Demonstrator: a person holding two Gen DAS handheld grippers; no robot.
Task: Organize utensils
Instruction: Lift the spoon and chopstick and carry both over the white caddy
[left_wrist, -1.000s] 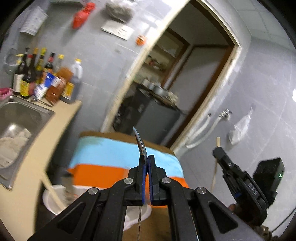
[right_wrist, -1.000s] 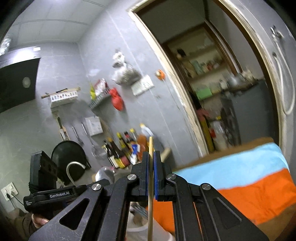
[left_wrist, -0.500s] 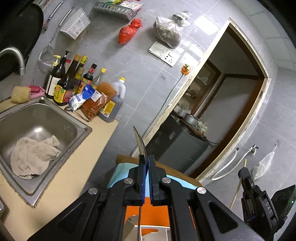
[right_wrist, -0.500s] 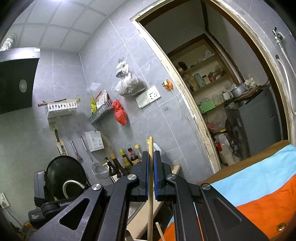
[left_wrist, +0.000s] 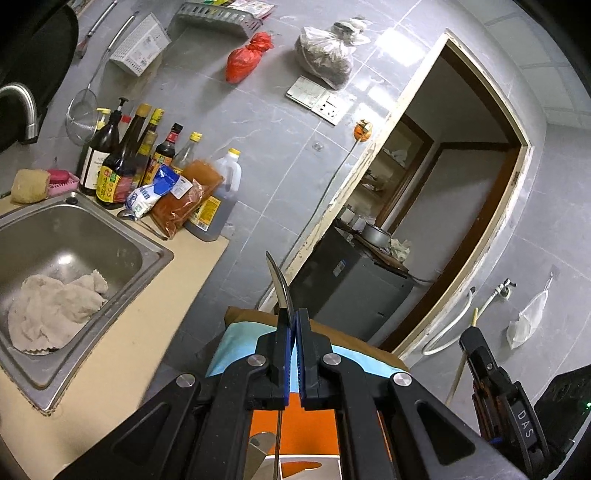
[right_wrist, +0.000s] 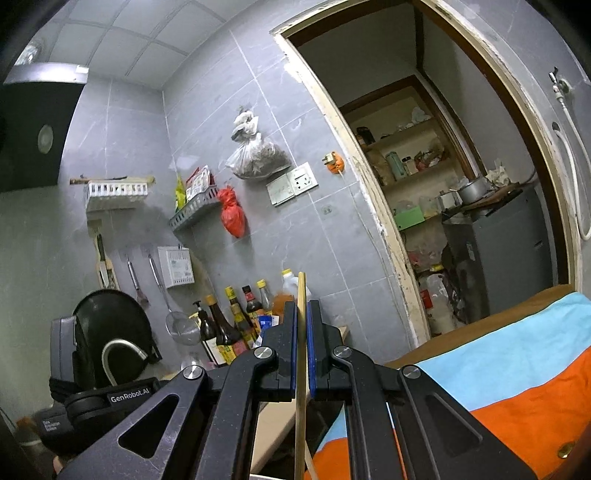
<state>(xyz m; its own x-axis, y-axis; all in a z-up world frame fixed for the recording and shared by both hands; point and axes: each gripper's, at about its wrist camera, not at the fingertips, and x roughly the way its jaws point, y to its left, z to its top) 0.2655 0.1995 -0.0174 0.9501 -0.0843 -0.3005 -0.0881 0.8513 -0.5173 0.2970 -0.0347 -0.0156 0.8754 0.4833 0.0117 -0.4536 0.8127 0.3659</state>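
Left claw (left_wrist: 291, 325) clamped on a thin metal utensil (left_wrist: 277, 280), right claw (right_wrist: 302, 317) clamped on a chopstick (right_wrist: 301, 291); both grips look narrow, so either could swivel or slip free.

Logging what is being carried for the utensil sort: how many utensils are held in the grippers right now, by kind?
Metal utensil with a curved handle, clamped in the left gripper: 1
Wooden chopstick, clamped in the right gripper: 1
Total: 2
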